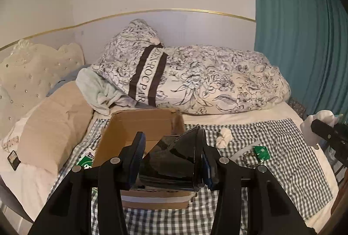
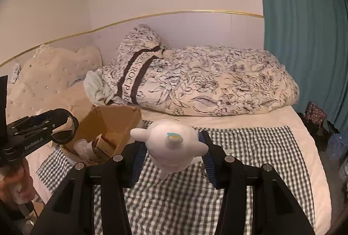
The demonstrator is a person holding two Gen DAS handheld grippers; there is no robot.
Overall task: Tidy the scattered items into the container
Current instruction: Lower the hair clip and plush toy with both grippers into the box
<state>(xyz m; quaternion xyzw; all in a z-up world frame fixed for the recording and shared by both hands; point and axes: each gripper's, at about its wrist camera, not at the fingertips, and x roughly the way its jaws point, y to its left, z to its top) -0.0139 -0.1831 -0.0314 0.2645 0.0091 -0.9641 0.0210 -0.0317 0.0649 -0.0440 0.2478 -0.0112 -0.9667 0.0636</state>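
Both grippers are loaded, the left gripper [image 1: 171,161] pinching a black funnel [image 1: 187,148] over the box [image 1: 139,124] and the right gripper [image 2: 171,154] squeezing a white plush [image 2: 174,143] above the bed, so either grip could honestly slip and drop short.

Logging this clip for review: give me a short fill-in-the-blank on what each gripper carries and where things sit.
1. The right gripper is shut on a white ____ toy.
2. The left gripper grips a round black object above the ____ box.
3. The white scrunchie lies on the ____ blanket.

Missing words: plush; cardboard; checked
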